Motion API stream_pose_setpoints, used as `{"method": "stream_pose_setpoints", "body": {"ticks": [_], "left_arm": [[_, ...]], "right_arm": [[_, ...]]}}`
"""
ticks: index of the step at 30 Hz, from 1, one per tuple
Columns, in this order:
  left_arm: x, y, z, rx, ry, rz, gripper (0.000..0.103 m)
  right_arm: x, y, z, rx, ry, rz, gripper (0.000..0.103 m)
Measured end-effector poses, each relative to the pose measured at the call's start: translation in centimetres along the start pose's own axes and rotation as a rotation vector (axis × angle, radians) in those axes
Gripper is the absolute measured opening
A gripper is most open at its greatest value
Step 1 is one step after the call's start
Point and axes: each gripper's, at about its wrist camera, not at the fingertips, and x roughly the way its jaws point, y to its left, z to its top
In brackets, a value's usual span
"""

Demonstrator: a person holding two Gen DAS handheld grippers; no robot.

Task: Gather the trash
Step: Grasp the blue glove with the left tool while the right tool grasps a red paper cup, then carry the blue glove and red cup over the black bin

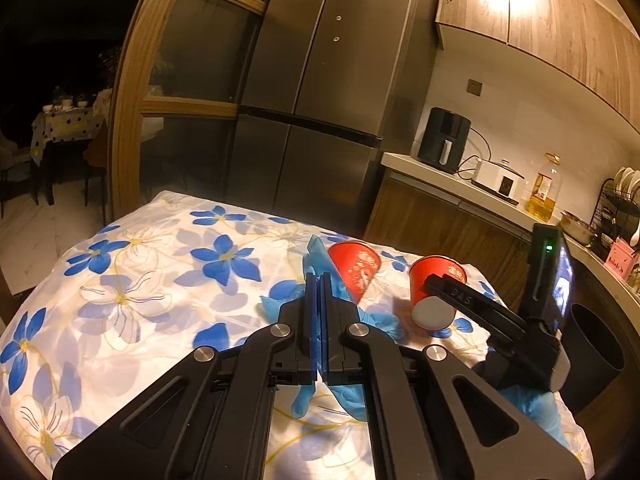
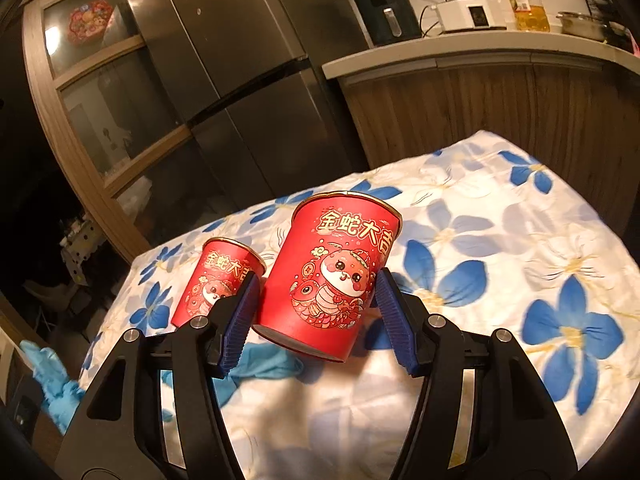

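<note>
The fridge [image 1: 320, 80] stood at 12 o'clock beyond the tabletop [image 1: 140, 280], which carried a cloth with blue flowers. A dark bin [image 1: 596, 344] stood low at 3 o'clock off the tabletop's edge; its contents could not be seen.

Two red paper cups remained outside the bin. The far cup [image 2: 218, 280] stood on the cloth at 10 o'clock of the right tool [image 2: 316, 312]. The near cup [image 2: 332, 272] sat tilted between that tool's spread blue pads [image 2: 240, 320]. Whether the pads touched its wall could not be told, so the grasp looked incomplete.

The left tool [image 1: 318, 300] was pressed together on a blue glove [image 1: 320, 256], whose loose ends trailed below the fingers onto the cloth.

Judged progress: early. One item was gripped, one was being taken, and one was untouched. Nothing was seen deposited; carrying all three to the bin remained.
</note>
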Motion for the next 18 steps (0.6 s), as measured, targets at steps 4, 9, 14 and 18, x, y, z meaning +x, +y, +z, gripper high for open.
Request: {"method": "stream_pose_setpoints", "body": {"ticks": [4, 9, 14, 18], "left_arm": [[-0.2, -1.4, 0.0, 0.011, 0.000, -0.019, 0.001], [-0.4, -3.9, 0.1, 0.033, 0.003, -0.053, 0.001], [-0.4, -7.0, 0.3, 0.068, -0.001, -0.098, 0.001], [-0.3, -10.5, 0.3, 0.103, -0.002, -0.151, 0.001]], "right_arm": [[-2.8, -1.0, 0.3, -0.007, -0.041, 0.009, 0.059], [-6.4, -2.6, 1.1, 0.002, -0.094, 0.013, 0.059], [-10.1, -4.9, 2.2, 0.004, -0.153, -0.011, 0.059], [-13.0, -7.1, 2.9, 0.005, -0.199, -0.048, 0.059]]}}
